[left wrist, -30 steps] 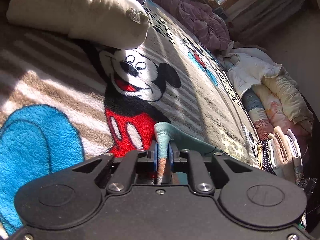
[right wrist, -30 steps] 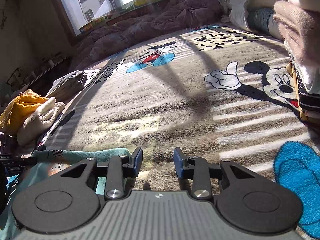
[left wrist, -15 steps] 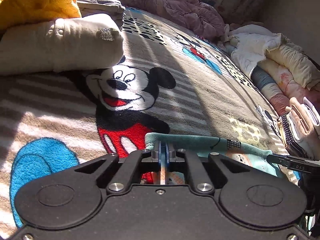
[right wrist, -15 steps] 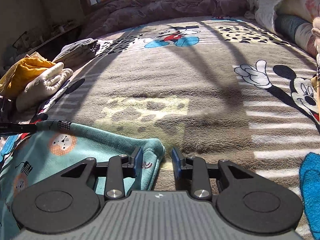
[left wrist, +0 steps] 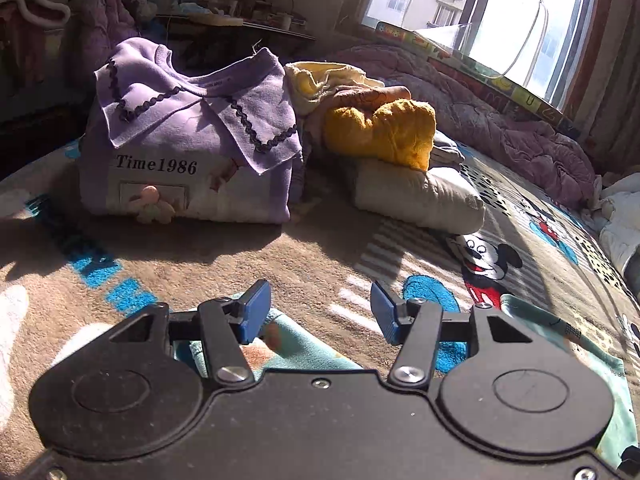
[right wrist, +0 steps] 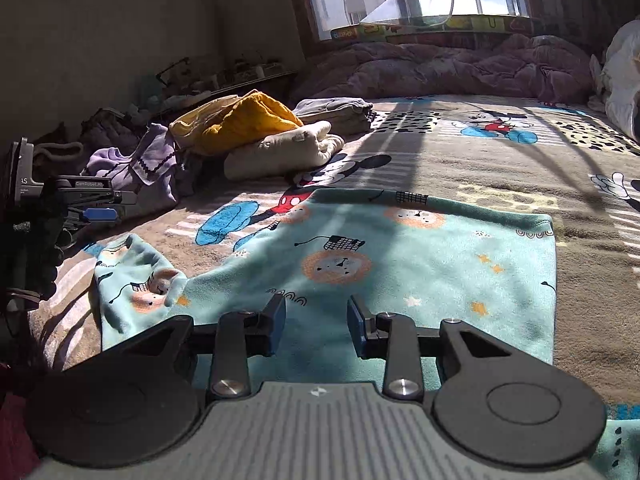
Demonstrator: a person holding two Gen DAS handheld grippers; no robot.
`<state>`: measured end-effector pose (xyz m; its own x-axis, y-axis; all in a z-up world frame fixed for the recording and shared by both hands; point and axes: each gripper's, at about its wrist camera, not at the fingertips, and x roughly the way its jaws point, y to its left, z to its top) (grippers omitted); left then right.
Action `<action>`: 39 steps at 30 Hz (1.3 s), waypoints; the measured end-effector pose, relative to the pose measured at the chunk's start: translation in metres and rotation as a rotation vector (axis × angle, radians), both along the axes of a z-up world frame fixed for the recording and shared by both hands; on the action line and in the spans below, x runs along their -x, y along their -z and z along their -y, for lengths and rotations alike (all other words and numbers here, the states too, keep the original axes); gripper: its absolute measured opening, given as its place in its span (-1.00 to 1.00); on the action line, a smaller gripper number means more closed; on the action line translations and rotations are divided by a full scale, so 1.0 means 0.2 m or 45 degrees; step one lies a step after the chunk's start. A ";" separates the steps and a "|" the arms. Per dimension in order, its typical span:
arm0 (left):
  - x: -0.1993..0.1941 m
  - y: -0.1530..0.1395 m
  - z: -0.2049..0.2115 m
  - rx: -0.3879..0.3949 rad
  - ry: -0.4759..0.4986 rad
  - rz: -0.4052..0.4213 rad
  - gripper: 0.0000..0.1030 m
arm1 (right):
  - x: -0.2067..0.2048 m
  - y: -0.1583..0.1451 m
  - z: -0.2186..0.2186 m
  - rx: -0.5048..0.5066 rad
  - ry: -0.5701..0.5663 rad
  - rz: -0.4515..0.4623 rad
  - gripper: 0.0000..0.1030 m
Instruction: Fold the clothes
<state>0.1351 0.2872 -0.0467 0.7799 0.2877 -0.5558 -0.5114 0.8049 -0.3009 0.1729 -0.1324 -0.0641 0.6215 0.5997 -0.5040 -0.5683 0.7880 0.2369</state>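
A teal fleece garment with orange lion prints lies spread flat on the Mickey Mouse blanket, one sleeve bunched at its left. My right gripper is open and empty, just above the garment's near part. My left gripper is open and empty, with the teal garment lying under and behind its fingers. The left gripper also shows at the left edge of the right wrist view, raised beside the sleeve.
A folded purple "Time1986" sweater stands to the left. A yellow garment lies on a cream folded one. A purple quilt lies under the window. White bedding sits at the right.
My left gripper let go of the teal garment and opened, turning left toward the purple sweater. The garment now lies spread flat. My right gripper pulled back over it, still open.
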 end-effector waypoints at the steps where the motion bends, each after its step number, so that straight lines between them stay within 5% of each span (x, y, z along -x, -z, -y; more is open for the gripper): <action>1: 0.06 0.02 -0.06 0.043 -0.058 0.007 0.05 | 0.05 0.01 -0.07 0.005 -0.044 0.002 -0.33; 5: 0.25 0.16 -0.25 0.248 -0.197 0.045 0.06 | 0.21 0.03 -0.41 0.069 -0.228 0.047 -0.33; 10: 0.26 0.27 -0.38 0.453 -0.158 0.172 0.06 | 0.26 0.03 -0.63 0.104 -0.260 0.085 -0.37; 14: 0.13 0.29 -0.33 0.363 -0.023 0.133 0.04 | 0.19 0.13 -0.66 0.089 -0.199 0.021 -0.37; 16: 0.07 0.27 -0.29 0.231 0.053 0.077 -0.90 | 0.15 0.17 -0.68 0.081 -0.168 -0.011 -0.36; 19: 0.14 0.23 -0.35 0.173 0.005 0.231 -0.94 | 0.13 0.24 -0.61 -0.023 -0.134 -0.050 -0.40; 23: 0.09 0.33 -0.43 0.222 -0.031 0.097 -0.97 | 0.14 0.25 -0.57 -0.057 -0.117 -0.071 -0.47; 27: 0.14 0.27 -0.44 0.201 -0.088 0.162 -0.93 | 0.18 0.17 -0.63 0.049 -0.124 -0.032 -0.35; 31: 0.18 0.16 -0.37 0.163 0.062 0.247 -0.53 | 0.31 0.07 -0.79 0.232 -0.268 0.209 -0.24; 35: 0.10 0.21 -0.21 0.368 0.588 0.231 -0.14 | 0.40 0.17 -0.98 0.441 -0.435 0.262 -0.24; 36: 0.07 0.24 -0.17 0.399 0.660 0.172 -0.12 | 0.46 0.18 -1.00 0.492 -0.447 0.343 -0.24; 38: 0.07 0.32 -0.17 0.420 0.572 0.055 -0.58 | 0.48 0.17 -0.98 0.488 -0.439 0.354 -0.24; 39: 0.09 0.33 -0.20 0.481 0.520 0.080 -0.65 | 0.48 0.16 -0.97 0.483 -0.435 0.356 -0.24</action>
